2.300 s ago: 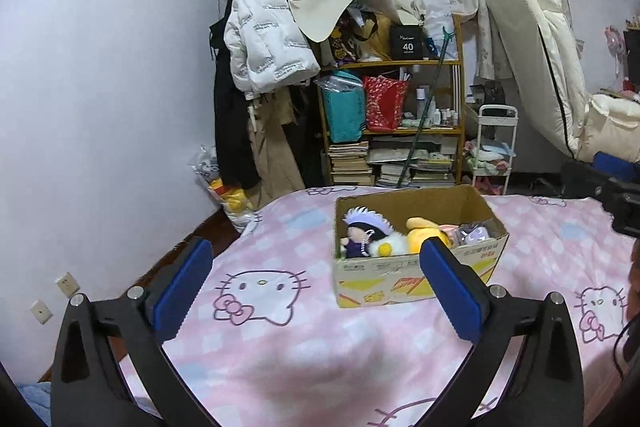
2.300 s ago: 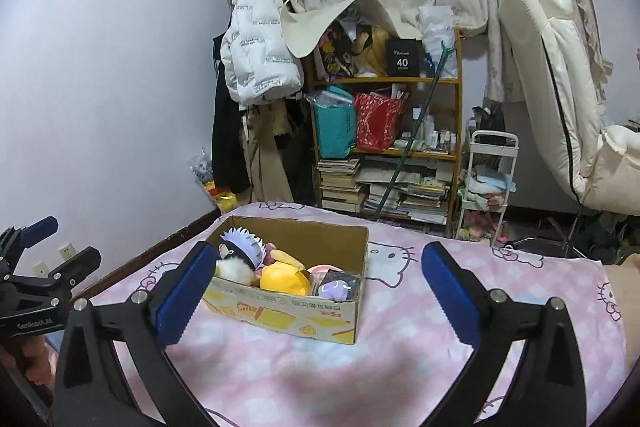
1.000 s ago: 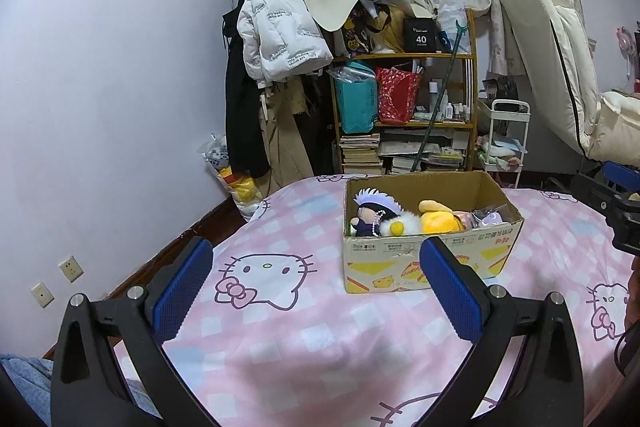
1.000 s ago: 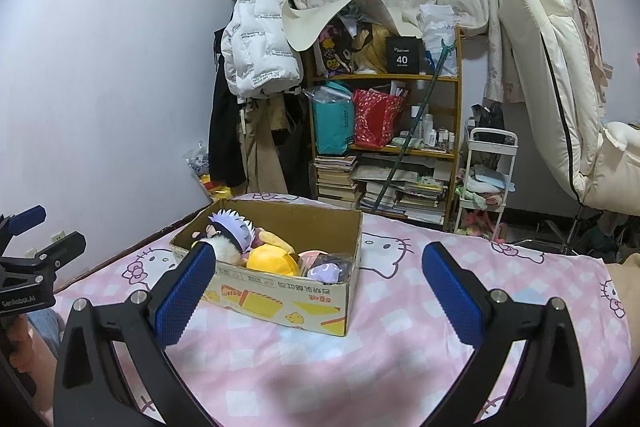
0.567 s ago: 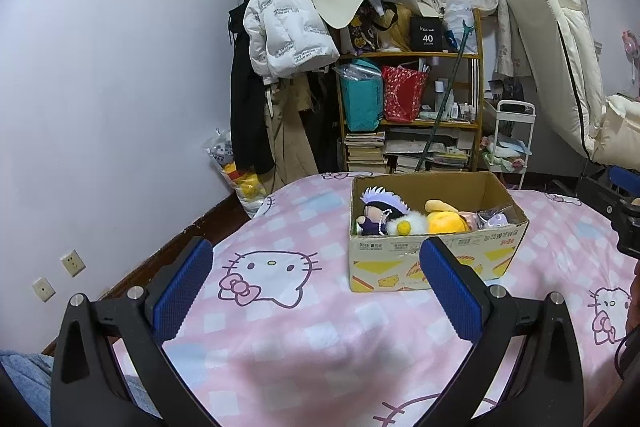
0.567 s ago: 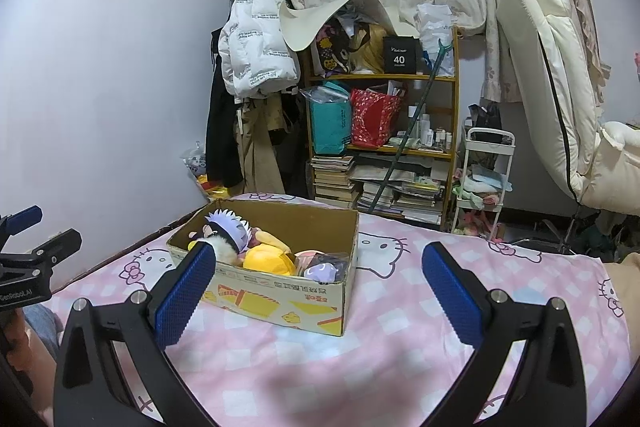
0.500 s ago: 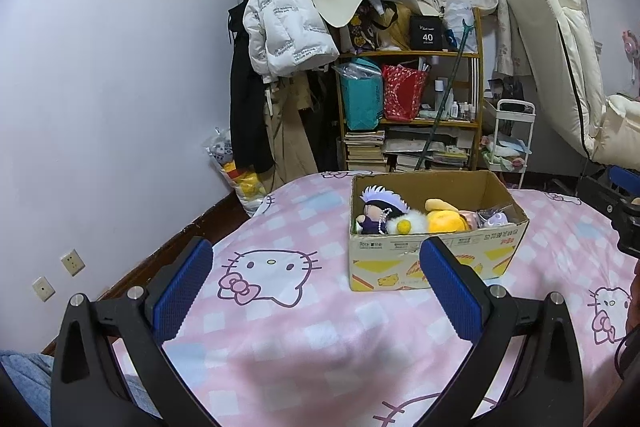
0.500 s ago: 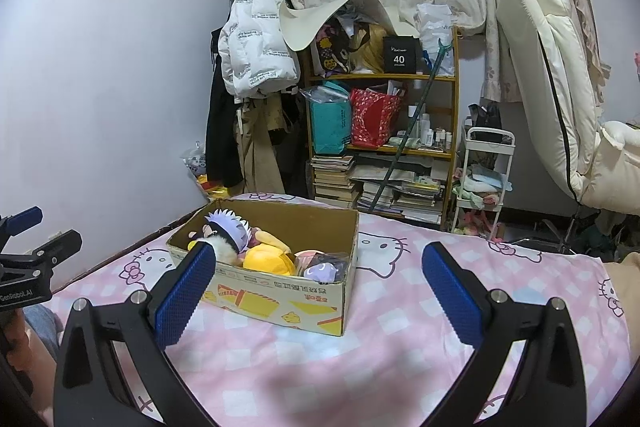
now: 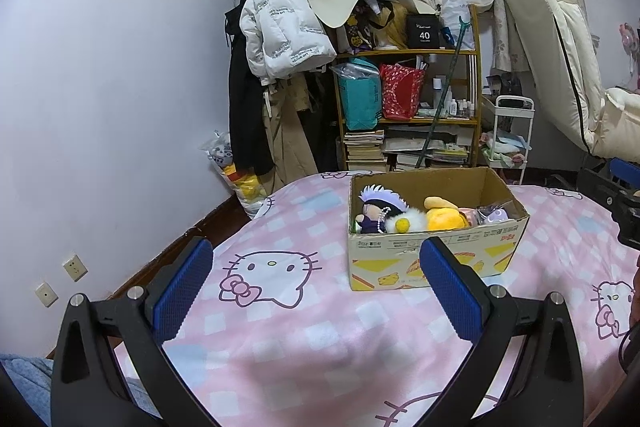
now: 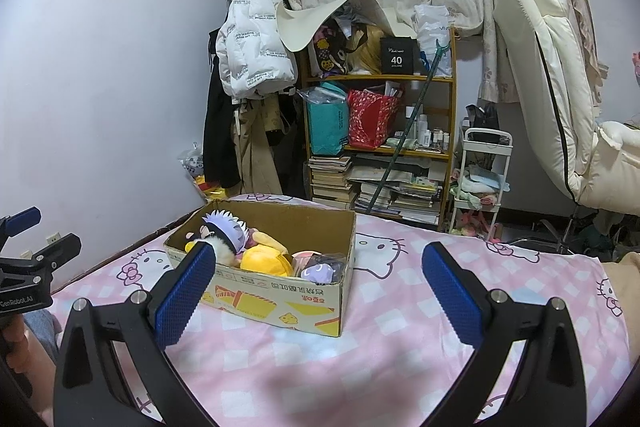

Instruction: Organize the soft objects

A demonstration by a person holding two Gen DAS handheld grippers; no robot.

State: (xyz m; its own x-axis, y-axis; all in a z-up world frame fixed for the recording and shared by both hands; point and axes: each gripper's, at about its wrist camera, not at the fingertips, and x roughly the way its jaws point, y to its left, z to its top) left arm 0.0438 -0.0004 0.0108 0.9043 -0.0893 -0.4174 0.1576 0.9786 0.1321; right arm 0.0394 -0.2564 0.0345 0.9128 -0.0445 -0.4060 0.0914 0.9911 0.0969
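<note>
The soft toys (image 9: 416, 217) are all sitting inside the cardboard box (image 9: 434, 255), which is right of centre in the left view and left of centre in the right view, on the pink cat-print bedspread (image 9: 280, 311). I count about 4: a doll with pale spiky hair (image 10: 224, 223), a white fluffy one, a yellow plush (image 10: 266, 261) and a purple thing in clear wrap (image 10: 320, 271).

No loose toys show on the bedspread, so this fits either toys about to come out for sorting or toys already packed away — can't call it from here.

The left gripper (image 9: 316, 291) is spread wide with nothing between its blue pads, hovering low in frame short of the box. The right gripper (image 10: 316, 293) is the same — wide apart, nothing held, with 1 pad overlapping the box's near corner in the picture.

Around it: a crowded shelf (image 10: 380, 147) at upper centre, a white jacket (image 10: 254, 59) hanging upper left, a cream chair (image 10: 560, 99) at right. Nothing lies between either gripper and the box; only the box walls would crowd a reach inside.
</note>
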